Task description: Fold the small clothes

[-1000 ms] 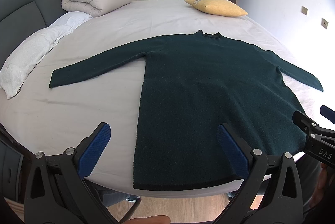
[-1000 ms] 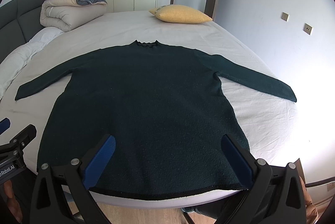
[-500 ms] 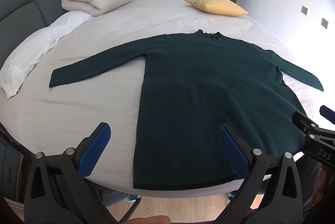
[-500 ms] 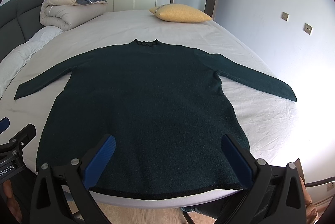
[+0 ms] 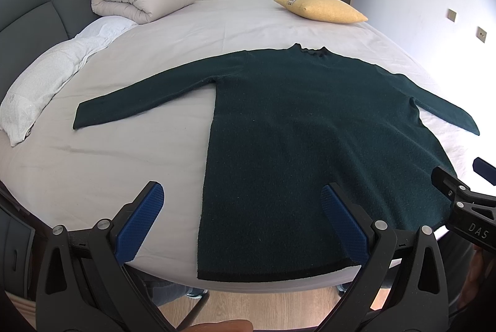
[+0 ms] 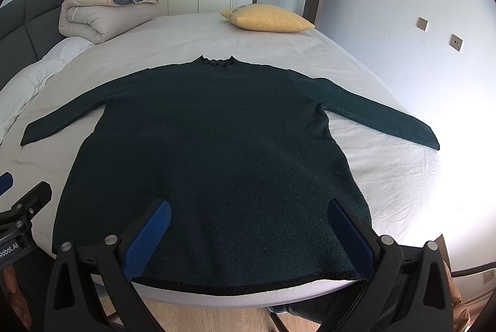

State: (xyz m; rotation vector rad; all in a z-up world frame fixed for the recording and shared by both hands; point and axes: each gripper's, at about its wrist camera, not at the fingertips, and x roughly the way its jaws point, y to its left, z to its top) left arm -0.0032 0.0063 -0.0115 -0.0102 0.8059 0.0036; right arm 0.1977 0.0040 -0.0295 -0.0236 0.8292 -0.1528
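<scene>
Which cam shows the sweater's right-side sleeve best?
Right wrist view: that sleeve lies whole on the bed sheet, shoulder to cuff, well inside the frame. In the left wrist view the same sleeve sits squeezed at the distorted edge, foreshortened, though its cuff is visible.

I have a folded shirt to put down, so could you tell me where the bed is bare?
Bare sheet lies between the sweater's collar and the yellow cushion. The rolled duvet crowds the headboard corner.
</scene>
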